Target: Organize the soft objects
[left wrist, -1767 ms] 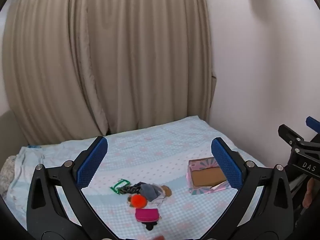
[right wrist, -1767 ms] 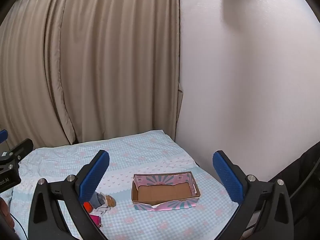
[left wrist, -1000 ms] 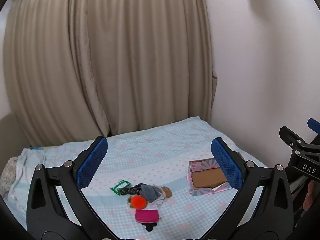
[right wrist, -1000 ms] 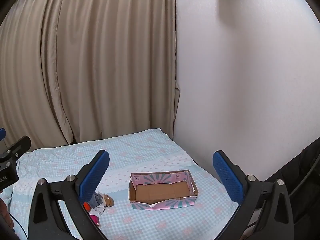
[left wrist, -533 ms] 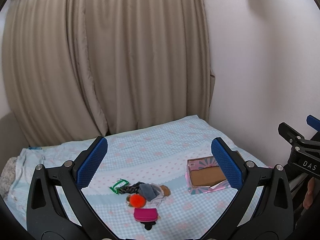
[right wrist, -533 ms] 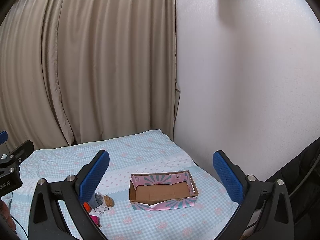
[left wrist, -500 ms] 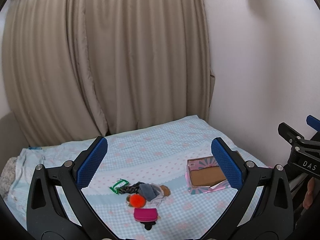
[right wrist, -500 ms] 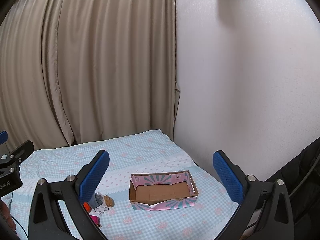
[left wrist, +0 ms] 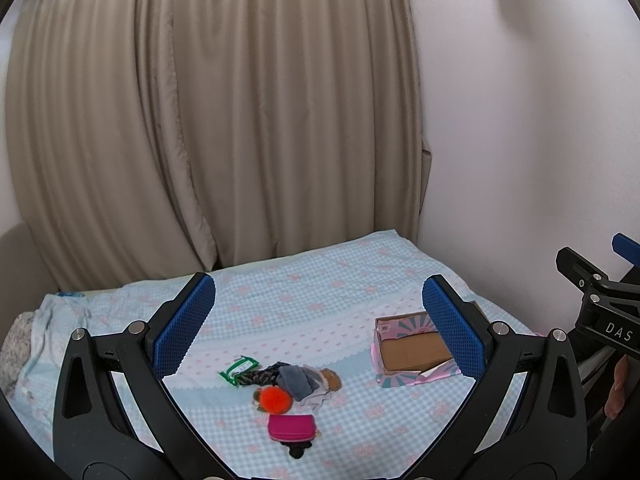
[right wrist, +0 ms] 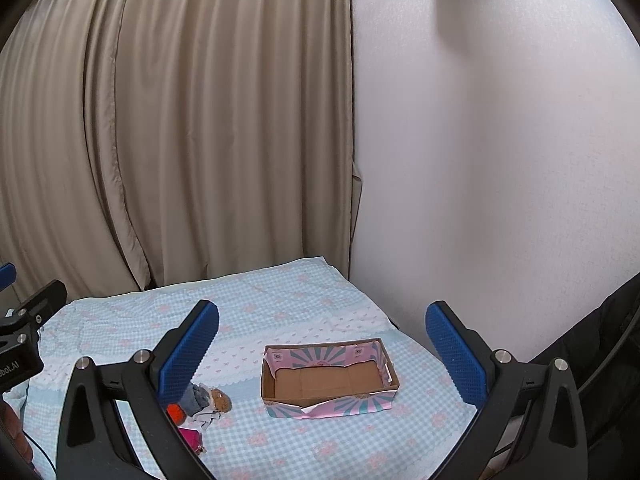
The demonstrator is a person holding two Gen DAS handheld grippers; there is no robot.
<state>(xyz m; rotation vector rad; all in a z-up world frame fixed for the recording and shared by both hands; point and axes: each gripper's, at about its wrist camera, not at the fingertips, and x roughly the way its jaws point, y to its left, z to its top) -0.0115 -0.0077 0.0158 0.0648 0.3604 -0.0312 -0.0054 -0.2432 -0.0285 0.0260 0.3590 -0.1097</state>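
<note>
- Left gripper (left wrist: 318, 322), black frame with blue ribbed pads: jaws spread wide, nothing between them, held well above the bed
- Right gripper (right wrist: 322, 346), same build: jaws likewise spread wide and empty, also well clear of the bedding
- Bright pink zipped fabric pouch (left wrist: 291, 427): nearest item of the pile, lying flat on the pale blue checked bedsheet (left wrist: 304, 304), with a small black object just beyond its near edge, too small to identify
- Judged light and pliable; best taken across its short width at the middle, since the smooth face may slip
- Orange fluffy pom-pom (left wrist: 273, 399): touching the pile just beyond the pouch; judged very light and compressible, so a firm centred pinch is advised
- Grey folded cloth (left wrist: 295, 378) and small brown plush toy (left wrist: 331, 379): overlapping at the pile's centre; limp, liable to drag neighbours if lifted by an edge
- Green-framed flat item (left wrist: 237, 372) with dark patterned fabric: left, far side of the pile
- Open cardboard box with pink and teal sunburst print (right wrist: 330, 380): to the right, well apart from the pile, upright, appears empty
- Beige pleated curtain (left wrist: 208, 120): hangs at the far end
- No item yet lifted
</note>
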